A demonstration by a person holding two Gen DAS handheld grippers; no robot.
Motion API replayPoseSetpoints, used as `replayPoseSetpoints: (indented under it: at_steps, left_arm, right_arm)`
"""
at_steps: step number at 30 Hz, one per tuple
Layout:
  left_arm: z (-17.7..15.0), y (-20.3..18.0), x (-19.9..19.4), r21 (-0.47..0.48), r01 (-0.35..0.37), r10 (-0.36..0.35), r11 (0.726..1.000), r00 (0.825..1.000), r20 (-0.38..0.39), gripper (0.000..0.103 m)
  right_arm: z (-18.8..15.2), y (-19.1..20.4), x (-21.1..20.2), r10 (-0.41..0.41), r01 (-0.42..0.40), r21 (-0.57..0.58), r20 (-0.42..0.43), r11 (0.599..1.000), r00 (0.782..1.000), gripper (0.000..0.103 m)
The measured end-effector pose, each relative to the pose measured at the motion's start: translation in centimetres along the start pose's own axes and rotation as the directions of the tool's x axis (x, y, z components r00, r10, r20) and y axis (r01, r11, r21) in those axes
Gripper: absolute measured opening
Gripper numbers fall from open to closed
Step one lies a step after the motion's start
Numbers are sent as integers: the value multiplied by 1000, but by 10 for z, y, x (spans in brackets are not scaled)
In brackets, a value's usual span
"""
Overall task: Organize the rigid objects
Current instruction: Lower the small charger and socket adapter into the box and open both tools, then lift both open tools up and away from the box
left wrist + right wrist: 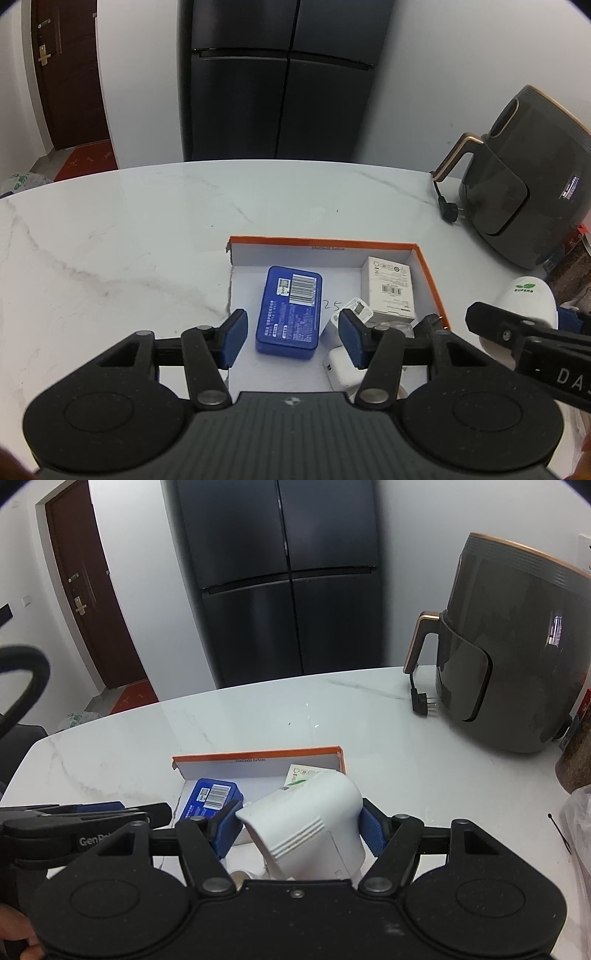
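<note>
An orange-rimmed white cardboard tray sits on the marble table. In it lie a blue tin, a white carton and white chargers. My left gripper is open and empty, its pads either side of the tin and just above it. My right gripper is shut on a white plastic device and holds it above the tray's right side. That device also shows at the right in the left wrist view.
A dark air fryer with its loose plug stands at the table's back right. A black fridge stands beyond the table. A plastic bag lies at the right edge.
</note>
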State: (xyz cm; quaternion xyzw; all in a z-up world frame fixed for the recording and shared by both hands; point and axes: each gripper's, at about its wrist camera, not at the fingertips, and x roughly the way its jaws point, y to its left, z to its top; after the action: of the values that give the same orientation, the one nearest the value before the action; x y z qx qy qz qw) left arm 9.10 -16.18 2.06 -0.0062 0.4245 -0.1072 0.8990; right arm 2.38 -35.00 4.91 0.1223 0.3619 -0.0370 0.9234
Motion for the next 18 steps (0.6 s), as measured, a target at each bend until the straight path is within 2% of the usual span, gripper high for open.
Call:
replayPoseSetpoints:
  at_steps: [13,18]
  left_arm:
    - [-7,4,-15,-2,-3,3,1000,1000,9,55]
    - [-12,5,-21,-3,-4,4,1000,1000,11,55]
  right_arm:
    - [-4,11,10,2,-3,-34,-22,999,1000,81]
    - [-7,13,2,-10,10,-49,3,999,1000,82]
